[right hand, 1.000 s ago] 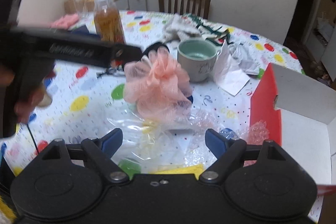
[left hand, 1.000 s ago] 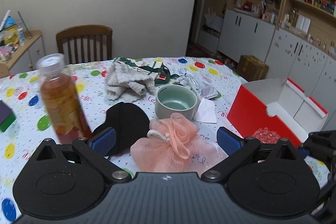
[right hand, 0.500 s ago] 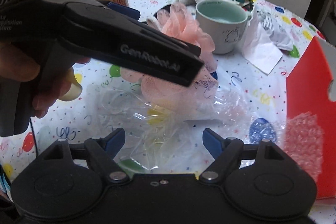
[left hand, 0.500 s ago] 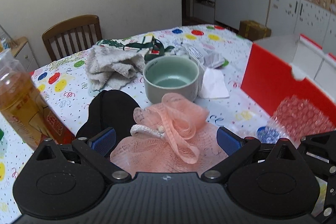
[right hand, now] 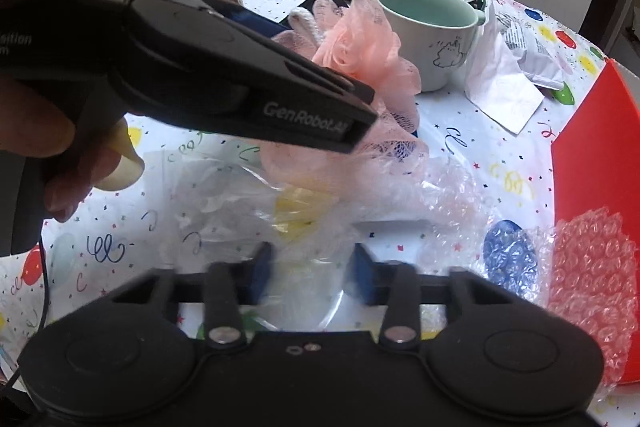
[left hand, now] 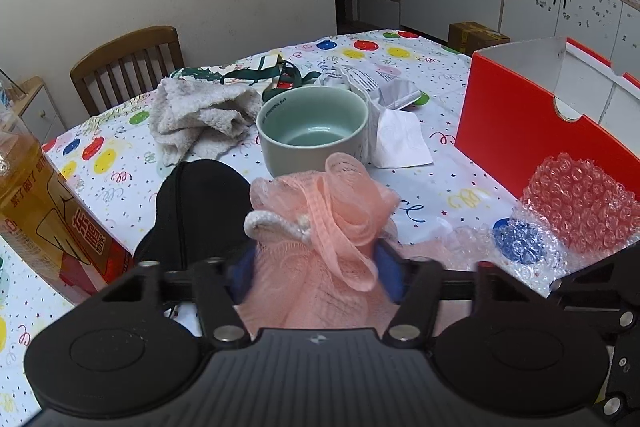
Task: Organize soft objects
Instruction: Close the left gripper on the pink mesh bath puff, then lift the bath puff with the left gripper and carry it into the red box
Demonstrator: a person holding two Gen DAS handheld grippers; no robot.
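in the left wrist view the left gripper has its blue fingers drawn in against both sides of the peach mesh bath pouf, pinching the lower gathered part so the ruffles and the white rope loop stand free above; a low grip on the dense core is likely meant to keep the slack netting from slipping out. the pouf sits at the near edge of the confetti-print tabletop, just in front of the pale green ceramic mug and beside the black fabric pouch. a crumpled grey towel lies farther back, a bottle of amber drink stands at the left, and an open red cardboard box waits at the right with pink bubble wrap against its wall, probably the place for the soft things. in the right wrist view the right gripper has its fingers partly closed with a gap between them, around crinkled clear plastic film on the tabletop; whether they actually grip it i cannot tell. the left gripper's body crosses this view above, with the pouf at its tip.
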